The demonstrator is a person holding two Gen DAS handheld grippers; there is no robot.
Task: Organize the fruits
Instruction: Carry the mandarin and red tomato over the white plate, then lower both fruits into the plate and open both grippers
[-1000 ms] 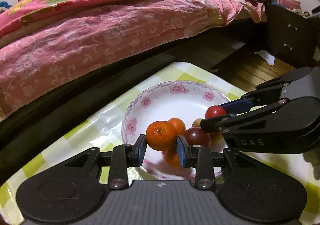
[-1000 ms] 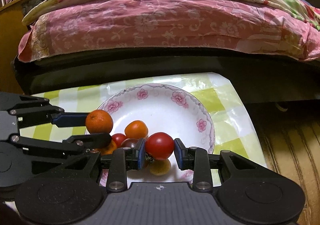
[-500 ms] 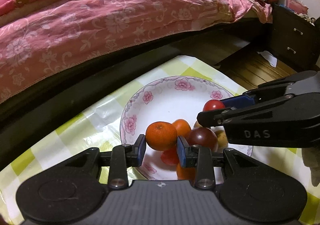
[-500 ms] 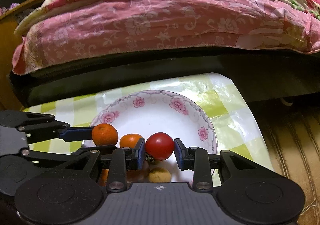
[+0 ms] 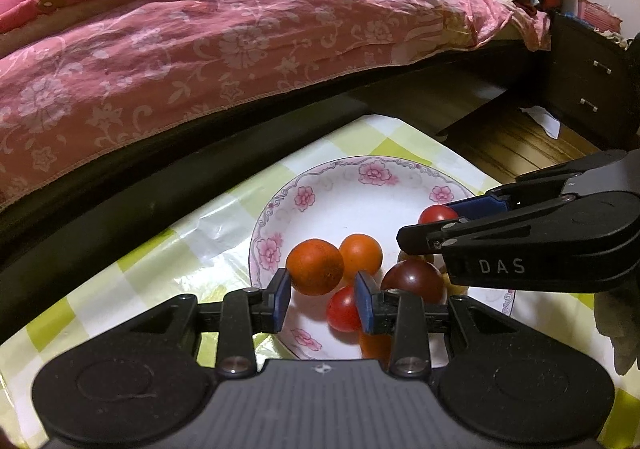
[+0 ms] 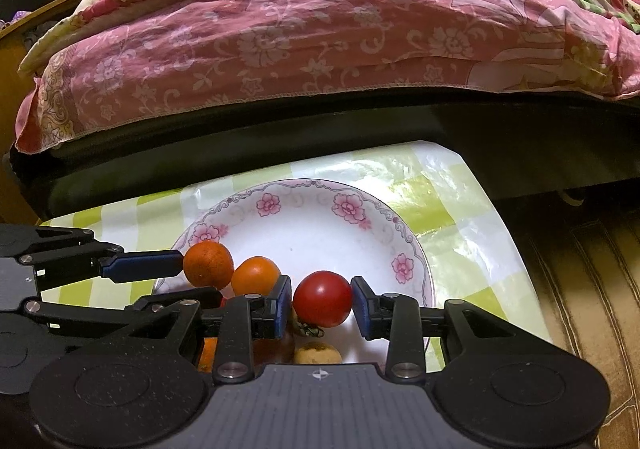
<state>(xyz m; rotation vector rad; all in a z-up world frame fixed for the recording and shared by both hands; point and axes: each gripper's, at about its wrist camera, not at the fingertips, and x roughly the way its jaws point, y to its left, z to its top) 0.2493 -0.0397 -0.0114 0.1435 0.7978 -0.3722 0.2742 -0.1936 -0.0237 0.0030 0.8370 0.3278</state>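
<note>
over the floral plate [image 5: 320, 205]: left gripper [image 5: 322, 299] parted wider than the orange [image 5: 315, 266], touching only one pad; right gripper [image 6: 322, 305] slightly open around the red tomato [image 6: 322, 298], above the plate's near side.

The left tool [image 5: 322, 299] is a matte black plastic body with a speckled finish, a ribbed grey centre panel bearing a small white crosshair mark, and round embossed discs at 7 and 5 o'clock. Silver screws fasten its black linkage arms, which end in blue fingertips [image 5: 282, 299]. The right tool [image 6: 322, 307] is built the same; seen side-on from the left wrist, it carries white letters "DAS" [image 5: 501, 266].
</note>
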